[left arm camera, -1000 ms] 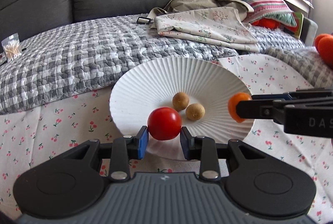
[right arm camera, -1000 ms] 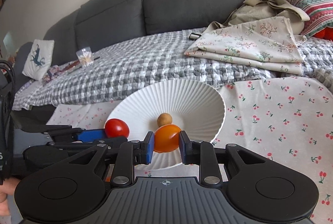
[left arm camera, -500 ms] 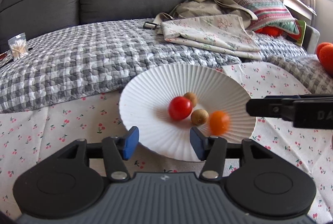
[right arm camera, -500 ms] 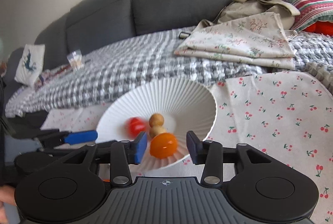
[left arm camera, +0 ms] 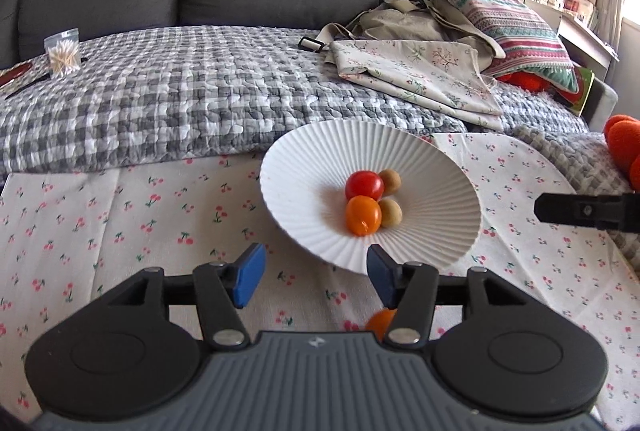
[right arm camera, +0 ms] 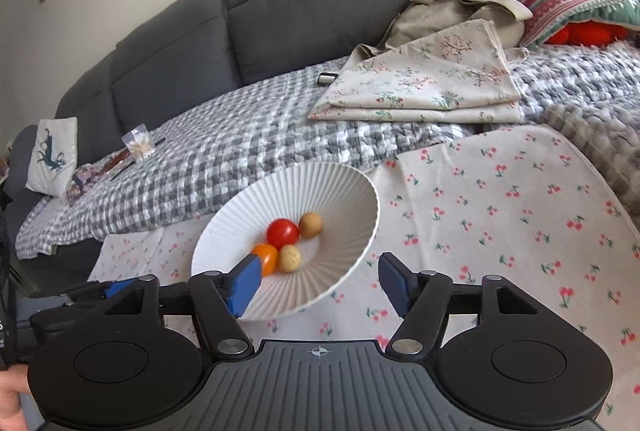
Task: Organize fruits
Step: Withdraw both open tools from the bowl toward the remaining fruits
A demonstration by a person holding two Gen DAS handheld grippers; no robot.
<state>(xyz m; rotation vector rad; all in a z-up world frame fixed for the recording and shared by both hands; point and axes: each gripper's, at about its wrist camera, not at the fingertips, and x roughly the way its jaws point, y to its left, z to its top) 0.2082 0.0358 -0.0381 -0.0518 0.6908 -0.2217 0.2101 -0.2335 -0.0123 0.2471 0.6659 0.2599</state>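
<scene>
Both tomatoes dropped since earlier, now resting mid-frame in white plate (left arm camera: pixel 288 167); left gripper (left arm camera: pixel 313 275) and right gripper (right arm camera: pixel 318 281) spread apart, empty; release step done; next, fetch orange fruit (left arm camera: pixel 380 319) at lower centre

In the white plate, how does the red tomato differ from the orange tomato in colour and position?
The red tomato is deep red; the orange tomato is bright orange. In the left wrist view the red tomato lies farther from the camera, toward the sofa, and the orange tomato lies nearer, toward the front rim of the white plate. Both are small, round and glossy, touch each other, and each sits beside a tan fruit.
</scene>
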